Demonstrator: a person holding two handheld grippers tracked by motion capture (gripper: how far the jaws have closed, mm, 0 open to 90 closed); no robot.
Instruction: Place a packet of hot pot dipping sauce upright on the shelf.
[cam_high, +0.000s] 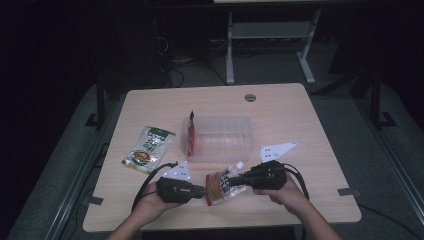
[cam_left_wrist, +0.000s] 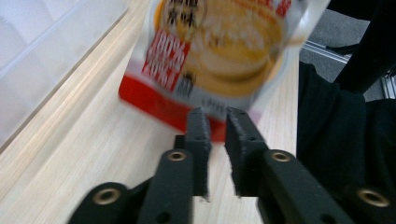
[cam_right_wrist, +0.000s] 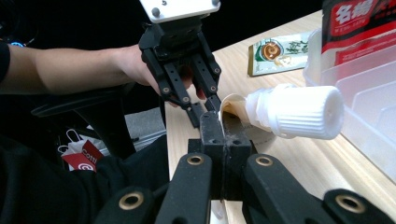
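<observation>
Both tools sit near the front edge of the bench, facing each other, with a food pouch between them. Going from big to small: the bench (cam_high: 300, 130) is light wood. Near its middle stands a clear plastic tub (cam_high: 220, 137), and a red packet (cam_high: 190, 136) leans upright inside the tub at its left end. A green packet (cam_high: 148, 148) lies flat on the bench near the left edge, well apart from the tub.

Next come the tools. The right tool (cam_high: 239, 179) is clenched on the spout pouch (cam_high: 221, 186). In the right gripper view its jaws are pressed tight together on the thin top edge of the pouch, just beside the white cap (cam_right_wrist: 299, 112). The pouch is held up in front of the tub, near the front edge of the bench, with its cap end pointing toward the tub.

The left tool (cam_high: 202, 190) is at the other end of the pouch. In the left gripper view its jaws stand a little apart, with a small gap between them, and the red bottom edge of the pouch sits just past the tips. The pads are not squeezing it, so this tool is released. No earlier look is here, so only this can be told.

The smallest thing is the white ribbed cap on the pouch, which lies close to the tub wall
</observation>
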